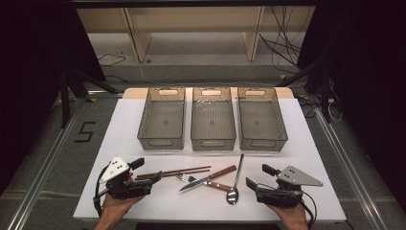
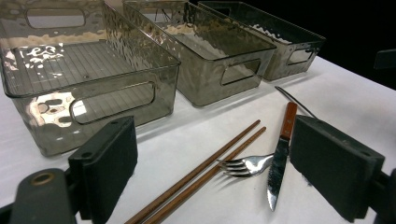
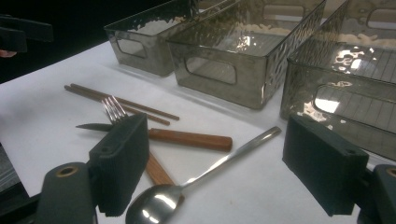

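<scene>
A small pile of cutlery lies at the front middle of the white table: a pair of brown chopsticks, a fork, a wooden-handled knife and a metal spoon. My left gripper rests open just left of the chopsticks, nothing between its pads. In the left gripper view its jaws stand wide around the chopsticks, fork and knife. Right of the spoon, my right gripper is open and empty. The spoon and knife handle lie ahead of its jaws.
Three smoky clear bins stand side by side behind the cutlery: left, middle, right, with nothing visible inside. The table's front edge runs just below both hands. Shelving and cables lie on the floor beyond the table.
</scene>
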A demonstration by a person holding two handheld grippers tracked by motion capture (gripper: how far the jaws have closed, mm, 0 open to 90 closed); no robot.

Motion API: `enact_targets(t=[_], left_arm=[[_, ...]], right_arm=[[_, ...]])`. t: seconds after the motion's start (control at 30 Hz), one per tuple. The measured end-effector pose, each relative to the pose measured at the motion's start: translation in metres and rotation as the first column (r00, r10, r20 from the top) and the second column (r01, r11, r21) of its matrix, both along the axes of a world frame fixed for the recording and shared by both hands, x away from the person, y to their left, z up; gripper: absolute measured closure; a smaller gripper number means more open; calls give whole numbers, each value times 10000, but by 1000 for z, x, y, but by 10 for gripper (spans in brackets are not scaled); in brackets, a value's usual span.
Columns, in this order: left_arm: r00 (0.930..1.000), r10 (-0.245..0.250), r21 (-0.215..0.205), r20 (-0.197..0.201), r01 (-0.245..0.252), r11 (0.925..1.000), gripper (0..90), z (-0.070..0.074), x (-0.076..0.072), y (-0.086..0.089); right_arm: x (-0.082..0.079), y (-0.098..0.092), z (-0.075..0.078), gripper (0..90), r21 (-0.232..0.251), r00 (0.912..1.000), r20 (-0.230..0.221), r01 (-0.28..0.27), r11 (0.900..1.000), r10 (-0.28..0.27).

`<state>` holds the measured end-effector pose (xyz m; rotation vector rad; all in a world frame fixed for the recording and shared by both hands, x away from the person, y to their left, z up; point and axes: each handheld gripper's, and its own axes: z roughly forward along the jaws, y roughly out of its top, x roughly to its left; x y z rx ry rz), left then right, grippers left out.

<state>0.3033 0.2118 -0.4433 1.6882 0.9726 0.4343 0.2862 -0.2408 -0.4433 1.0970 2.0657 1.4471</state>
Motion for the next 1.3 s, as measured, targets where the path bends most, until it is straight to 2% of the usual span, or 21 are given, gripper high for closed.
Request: enact_targets(t=[0.5, 0.67, 0.8, 0.93, 0.97, 1.0, 1.07, 1.13, 1.17, 1.3], left_arm=[[9997, -15, 195, -234, 20, 9998, 149, 1, 4, 1], [9984, -47, 712, -564, 88, 9974, 149, 4, 9, 1], [9979, -103, 1156, -636, 176, 9931, 151, 9, 12, 0], [9954, -259, 1818, -919, 423, 9824, 154, 14, 19, -1], [9936, -273, 2129, -1092, 502, 9758, 154, 16, 24, -2], [9936, -273, 2129, -1092, 502, 9758, 154, 16, 24, -2], [9905, -339, 2422, -1333, 657, 9680, 154, 19, 29, -2], [9903, -238, 2786, -1366, 614, 9585, 155, 22, 32, -1], [9892, -246, 2831, -1448, 653, 9569, 156, 23, 35, -1], [9861, -241, 3318, -1645, 783, 9401, 156, 28, 43, 1]], right_arm=[[0, 0, 0, 234, 11, 10000, -53, -45, 10000, 45], [0, 0, 0, 234, 49, 10000, -73, -63, 10000, 64], [1, 1, 0, 234, 82, 9999, -100, -114, 9999, 115], [1, 1, 0, 234, 60, 9997, -126, -204, 9998, 205], [1, 1, 0, 235, 79, 9997, -127, -215, 9997, 216], [0, 1, 0, 234, 99, 9997, -117, -236, 9997, 237], [1, 2, 0, 234, 94, 9996, -115, -268, 9996, 269], [1, 2, 0, 234, 71, 9995, -134, -282, 9996, 282], [1, 2, -1, 234, 78, 9995, -131, -291, 9995, 292], [1, 2, 0, 234, 97, 9994, -123, -308, 9995, 309]])
